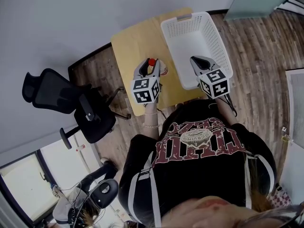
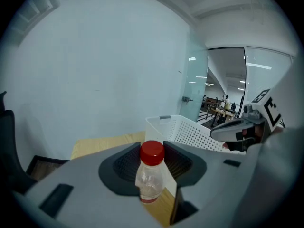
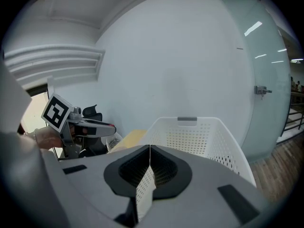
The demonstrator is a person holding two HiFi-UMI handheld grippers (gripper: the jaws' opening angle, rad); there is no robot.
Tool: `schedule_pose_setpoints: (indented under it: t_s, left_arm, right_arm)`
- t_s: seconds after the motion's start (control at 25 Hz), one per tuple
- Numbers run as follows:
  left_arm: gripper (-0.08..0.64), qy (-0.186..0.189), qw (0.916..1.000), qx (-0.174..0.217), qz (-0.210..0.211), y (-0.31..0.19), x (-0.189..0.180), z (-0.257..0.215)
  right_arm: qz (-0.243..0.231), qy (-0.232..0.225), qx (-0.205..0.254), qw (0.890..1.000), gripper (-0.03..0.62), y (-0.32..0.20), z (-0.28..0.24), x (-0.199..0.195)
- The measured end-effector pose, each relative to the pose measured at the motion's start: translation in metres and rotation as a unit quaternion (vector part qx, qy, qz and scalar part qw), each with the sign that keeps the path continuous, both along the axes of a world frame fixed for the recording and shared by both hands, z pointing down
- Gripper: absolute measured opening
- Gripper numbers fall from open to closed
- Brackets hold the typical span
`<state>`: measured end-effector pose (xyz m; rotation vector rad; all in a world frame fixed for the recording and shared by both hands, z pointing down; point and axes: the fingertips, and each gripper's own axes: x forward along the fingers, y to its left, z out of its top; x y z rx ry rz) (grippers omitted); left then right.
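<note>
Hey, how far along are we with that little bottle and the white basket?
Done: the left gripper is shut on the red-capped bottle, over the table beside the white basket. In hand: that grip on the bottle; the right gripper hangs at the basket's near end, jaws together. Left: the bottle is not yet in the basket, which looks empty.
</note>
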<state>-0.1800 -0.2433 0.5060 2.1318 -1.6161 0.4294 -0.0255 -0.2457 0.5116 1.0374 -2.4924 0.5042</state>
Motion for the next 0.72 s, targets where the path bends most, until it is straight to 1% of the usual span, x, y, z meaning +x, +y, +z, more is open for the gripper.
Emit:
schedule_pose_setpoints:
  t_s: [0.48,0.72]
  left_arm:
    - [0.196,-0.003,0.9998,-0.022,-0.002,-0.005,0.001,0.024]
    - [0.196,-0.013,0.9995,-0.027,0.0,-0.007,0.002,0.033]
  right_arm:
    - [0.007,0.002,-0.002,1.0,0.018,-0.003,-0.001,0.006]
    - [0.01,0.004,-0.004,1.0,0.019,-0.004,0.002,0.008]
